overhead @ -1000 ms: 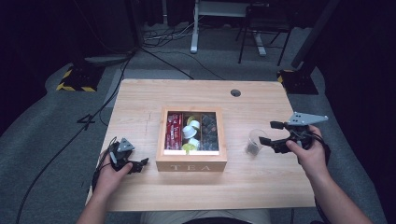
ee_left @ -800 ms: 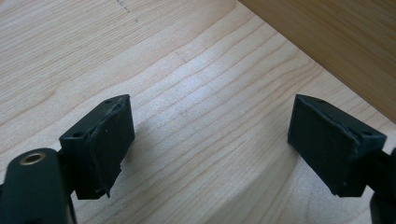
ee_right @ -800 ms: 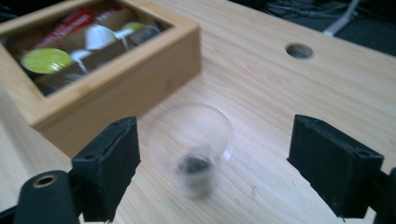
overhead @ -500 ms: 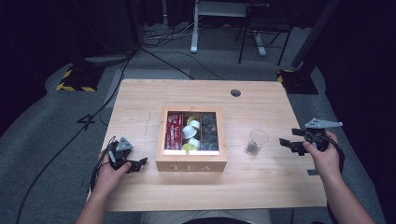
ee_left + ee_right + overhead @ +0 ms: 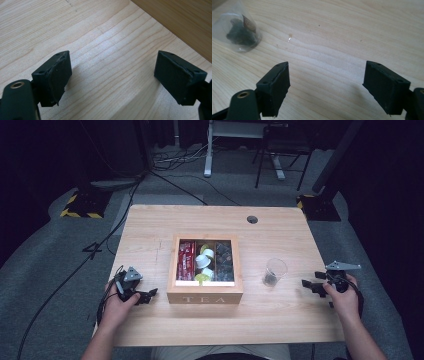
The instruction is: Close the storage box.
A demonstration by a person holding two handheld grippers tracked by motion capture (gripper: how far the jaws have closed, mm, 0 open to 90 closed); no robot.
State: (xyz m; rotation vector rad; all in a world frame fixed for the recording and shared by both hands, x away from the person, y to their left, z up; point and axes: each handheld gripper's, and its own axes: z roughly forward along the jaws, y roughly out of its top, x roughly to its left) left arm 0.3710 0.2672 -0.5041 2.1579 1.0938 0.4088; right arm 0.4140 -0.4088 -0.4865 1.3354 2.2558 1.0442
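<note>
A: While the right gripper (image 5: 311,284) sits low at the table's (image 5: 280,320) right edge, jaws wide with only bare wood between them, where's the thing it was working with?

B: The clear glass (image 5: 274,271), upright just right of the wooden box (image 5: 205,292), something dark in its bottom. Its jaws have just been closing a little, on nothing. I'd back off level, so it doesn't clip the glass.

A: And the left gripper (image 5: 145,296)?

B: Spread open, empty, beside the box.

A: Any writing?

B: "TEA" on the box front.
</note>
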